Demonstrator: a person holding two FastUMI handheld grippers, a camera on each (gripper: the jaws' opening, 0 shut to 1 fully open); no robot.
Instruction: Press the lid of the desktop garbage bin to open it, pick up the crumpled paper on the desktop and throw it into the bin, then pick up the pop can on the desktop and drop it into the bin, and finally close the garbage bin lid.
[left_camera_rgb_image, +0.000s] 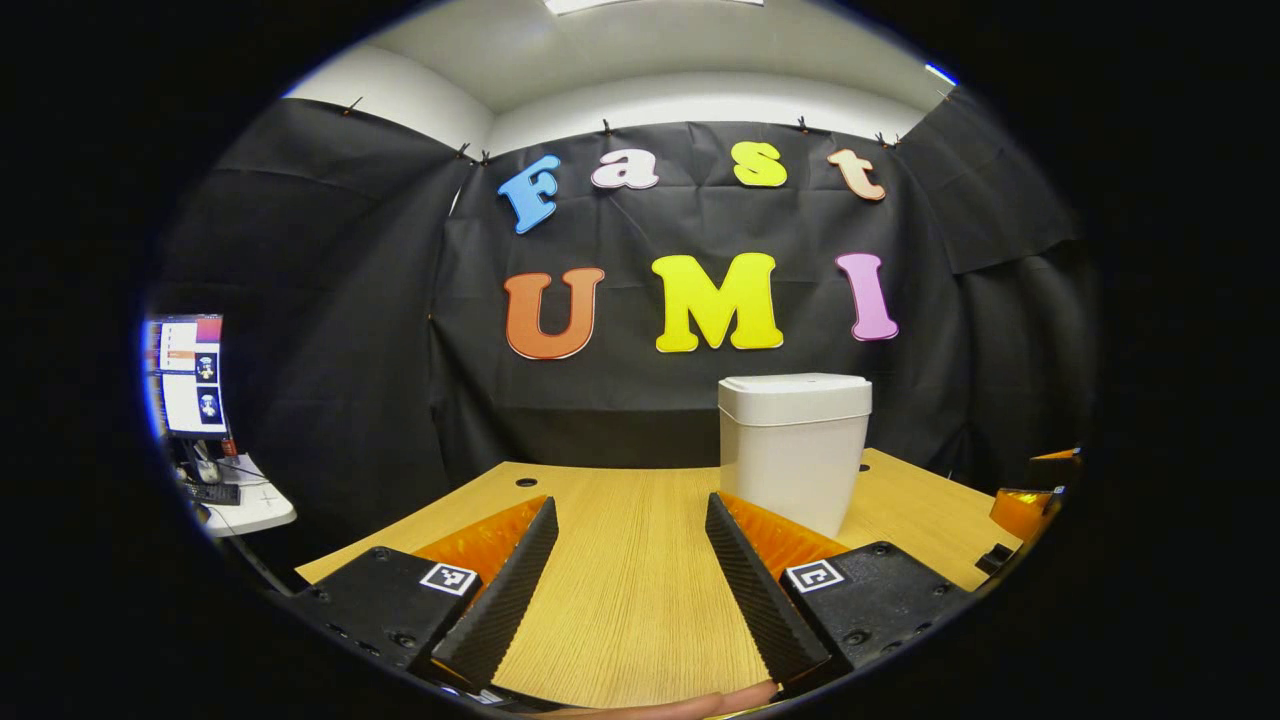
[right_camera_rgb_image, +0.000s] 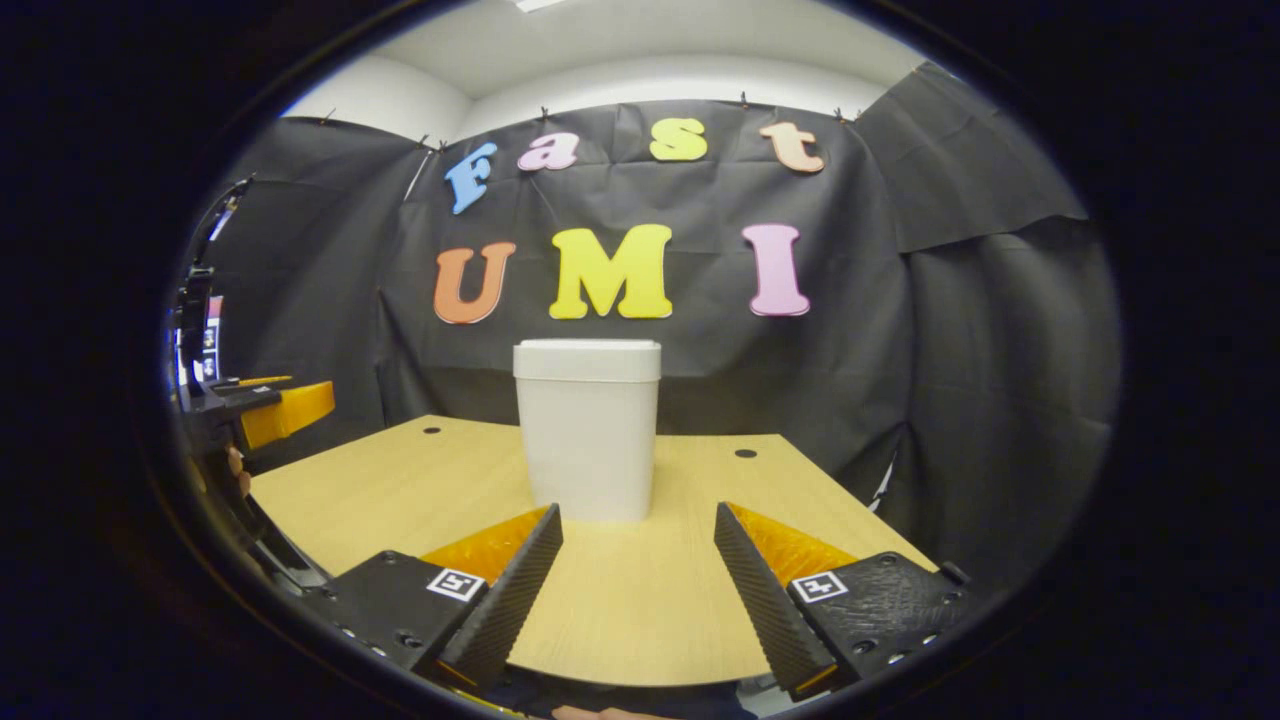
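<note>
Both left gripper (left_camera_rgb_image: 630, 585) and right gripper (right_camera_rgb_image: 640, 590) wide open, empty, short of lidded bin (right_camera_rgb_image: 587, 430): light, rigid plastic, likely tippy; press lid (right_camera_rgb_image: 587, 358) centrally.

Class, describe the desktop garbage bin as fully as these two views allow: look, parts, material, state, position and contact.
The garbage bin is a plain white container, seemingly matte plastic, tapering slightly toward its base. A wider, flat-topped lid caps it and sits shut. The bin stands upright on the wooden desk, toward the back near the black cloth wall. Nothing but the desk touches it; both grippers' open fingers sit short of it.
</note>
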